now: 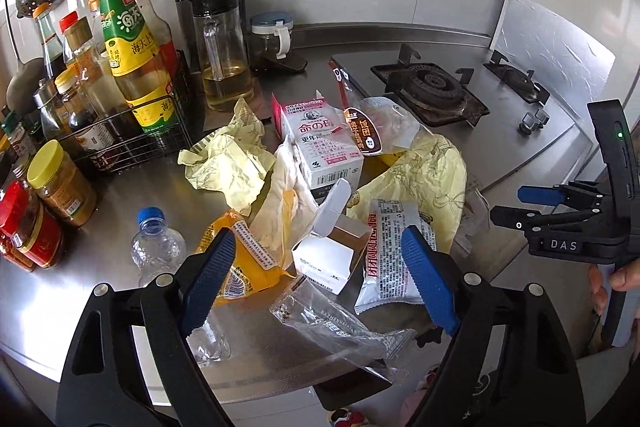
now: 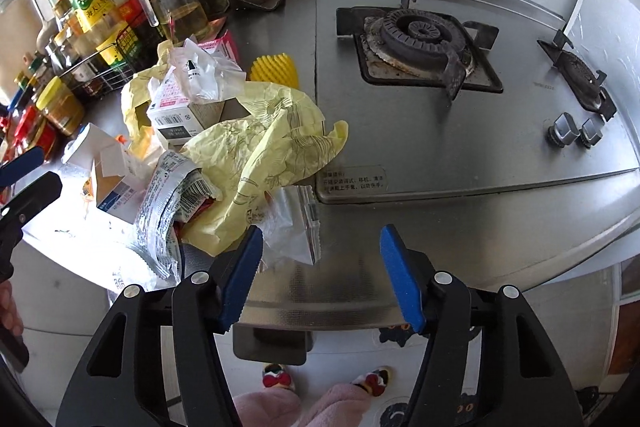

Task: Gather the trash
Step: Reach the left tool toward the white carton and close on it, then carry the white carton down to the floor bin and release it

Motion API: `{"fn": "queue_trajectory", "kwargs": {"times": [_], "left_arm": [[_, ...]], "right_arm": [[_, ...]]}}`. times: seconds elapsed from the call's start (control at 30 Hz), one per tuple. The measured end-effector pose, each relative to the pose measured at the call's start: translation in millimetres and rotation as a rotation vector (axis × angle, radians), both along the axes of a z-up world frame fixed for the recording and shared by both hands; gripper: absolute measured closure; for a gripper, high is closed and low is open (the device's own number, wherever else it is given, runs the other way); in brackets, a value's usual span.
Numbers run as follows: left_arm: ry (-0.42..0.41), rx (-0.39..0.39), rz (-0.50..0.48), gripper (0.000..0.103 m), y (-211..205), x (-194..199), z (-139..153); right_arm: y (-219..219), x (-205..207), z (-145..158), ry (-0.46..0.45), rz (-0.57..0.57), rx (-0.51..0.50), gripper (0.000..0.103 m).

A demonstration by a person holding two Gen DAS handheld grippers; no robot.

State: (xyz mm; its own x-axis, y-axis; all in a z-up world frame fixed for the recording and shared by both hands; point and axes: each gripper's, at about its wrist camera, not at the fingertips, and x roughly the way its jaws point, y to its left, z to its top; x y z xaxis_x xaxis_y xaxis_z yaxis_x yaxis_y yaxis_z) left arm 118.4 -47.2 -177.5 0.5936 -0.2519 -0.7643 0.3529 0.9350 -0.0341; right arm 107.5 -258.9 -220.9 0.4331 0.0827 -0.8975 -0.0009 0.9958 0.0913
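Observation:
A heap of trash lies on the steel counter [image 1: 120, 195]: crumpled yellow paper [image 1: 228, 159], a pink and white carton [image 1: 320, 143], a small open white box [image 1: 332, 251], a silver snack wrapper [image 1: 394, 251], an orange packet [image 1: 244, 259], a clear wrapper [image 1: 340, 331] and an empty plastic bottle [image 1: 156, 247]. My left gripper [image 1: 320, 247] is open above the white box. My right gripper [image 2: 320, 247] is open and empty over the counter's front edge, right of the yellow paper [image 2: 272, 147] and a clear wrapper [image 2: 292, 227]. It also shows in the left wrist view [image 1: 536, 201].
Sauce bottles in a wire rack [image 1: 132, 131], jars [image 1: 60, 183] and an oil jug [image 1: 220, 47] stand at the back left. A gas hob [image 2: 420, 43] with two knobs [image 2: 576, 133] fills the right. The counter's front edge [image 2: 320, 307] is close, with slippered feet [image 2: 320, 383] below.

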Motion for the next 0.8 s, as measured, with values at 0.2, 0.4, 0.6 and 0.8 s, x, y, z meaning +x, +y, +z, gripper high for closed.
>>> {"fn": "queue_trajectory", "kwargs": {"times": [0.2,0.4,0.6,0.8], "left_arm": [[0.042,-0.009,-0.029,0.029,-6,14,-12],[0.070,-0.031,-0.022,0.031,2,27,-20],[0.098,-0.032,-0.054,0.061,0,34,-24],[0.099,-0.013,-0.051,0.092,0,35,-25]], "right_arm": [[-1,11,-15,0.025,0.004,0.012,0.041],[0,18,-24,0.054,0.027,0.066,0.042],[5,21,-30,0.075,0.050,0.084,0.061],[7,24,-33,0.082,0.056,0.074,0.083]]}}
